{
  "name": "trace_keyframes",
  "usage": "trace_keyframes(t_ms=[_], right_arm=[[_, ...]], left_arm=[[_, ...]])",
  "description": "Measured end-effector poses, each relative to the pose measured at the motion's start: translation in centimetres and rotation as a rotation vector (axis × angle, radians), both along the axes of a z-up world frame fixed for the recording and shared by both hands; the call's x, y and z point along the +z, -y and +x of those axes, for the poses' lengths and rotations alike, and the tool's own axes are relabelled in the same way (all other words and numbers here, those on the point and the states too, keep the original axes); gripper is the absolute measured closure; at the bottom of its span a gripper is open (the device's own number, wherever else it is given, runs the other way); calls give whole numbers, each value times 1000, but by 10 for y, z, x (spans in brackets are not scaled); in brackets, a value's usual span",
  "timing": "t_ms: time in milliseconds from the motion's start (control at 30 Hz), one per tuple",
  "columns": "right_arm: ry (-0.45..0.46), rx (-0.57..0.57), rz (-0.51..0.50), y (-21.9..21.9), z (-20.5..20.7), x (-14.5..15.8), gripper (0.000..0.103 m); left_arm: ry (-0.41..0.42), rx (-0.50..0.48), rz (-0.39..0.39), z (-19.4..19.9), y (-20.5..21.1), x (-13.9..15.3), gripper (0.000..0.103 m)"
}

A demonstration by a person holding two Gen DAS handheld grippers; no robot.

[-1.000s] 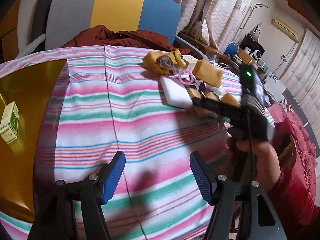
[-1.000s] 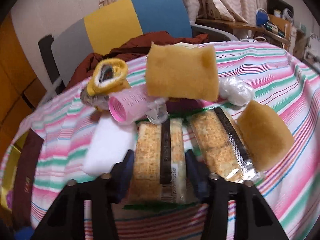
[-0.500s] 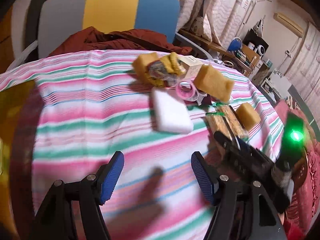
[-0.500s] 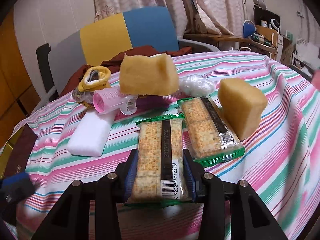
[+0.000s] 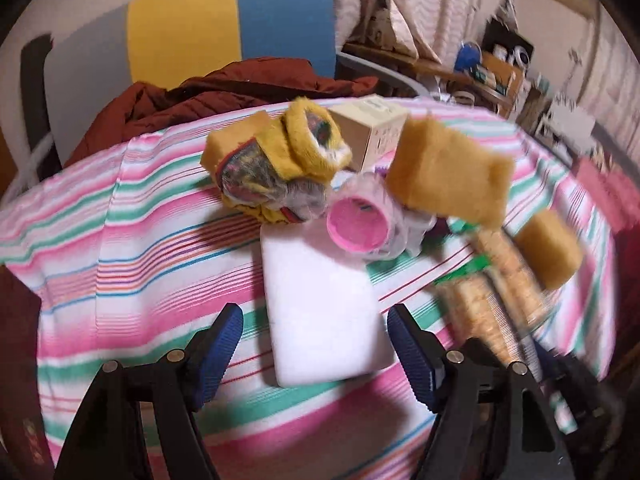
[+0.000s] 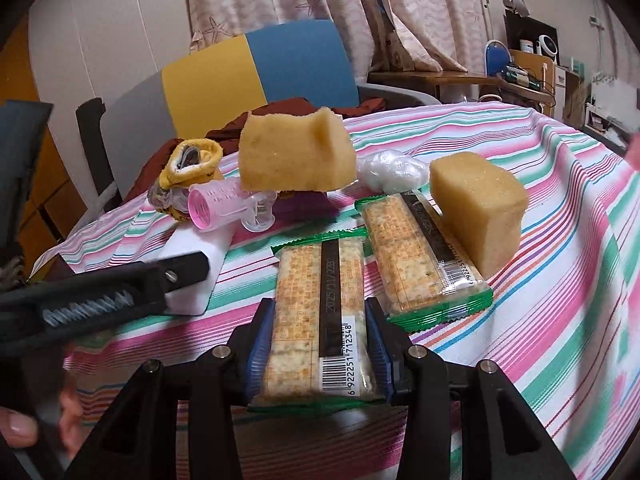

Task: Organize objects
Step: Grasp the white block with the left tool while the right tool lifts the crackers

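Right gripper (image 6: 319, 350) is clamping the near end of a green-edged clear packet of square crackers (image 6: 320, 312), its blue pads (image 6: 256, 350) pressing both long sides just above the pink-and-green striped tablecloth (image 6: 560, 280). A second, matching cracker packet (image 6: 416, 256) is lying just beside it, against a tan sponge block (image 6: 476, 208). Left gripper (image 5: 314, 342) is standing wide open, its fingers flanking a flat white foam slab (image 5: 320, 308) near a pink plastic hair roller (image 5: 356, 230).
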State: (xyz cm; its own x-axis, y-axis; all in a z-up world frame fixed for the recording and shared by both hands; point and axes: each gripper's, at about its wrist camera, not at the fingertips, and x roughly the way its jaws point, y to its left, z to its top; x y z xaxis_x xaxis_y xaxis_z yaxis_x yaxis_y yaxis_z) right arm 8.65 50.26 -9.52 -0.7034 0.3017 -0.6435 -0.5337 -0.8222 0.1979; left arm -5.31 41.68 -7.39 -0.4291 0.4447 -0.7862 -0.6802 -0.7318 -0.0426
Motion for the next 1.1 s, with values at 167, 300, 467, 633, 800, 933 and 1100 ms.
trace_keyframes(t_ms=[167,300,467,633,800,933,1100], right_arm=[[0,0,3,-3,0,0,59],[4,0,8,-5,0,-1,59],[15,2,17,-3,0,0,58],[46,12,55,3,-4,0,56],[49,28,70,10,-2,1,57],[60,48,62,22,1,4,57],[82,86,30,39,0,6,58]], left_arm=[[16,-21,104,-2,20,-3,36],[-35,-69,97,12,31,-4,47],[-13,-14,141,17,56,-3,48],[0,8,173,24,75,-4,48],[15,29,211,34,100,-8,48],[10,3,234,47,113,-11,48],[19,-7,228,50,119,-13,48]])
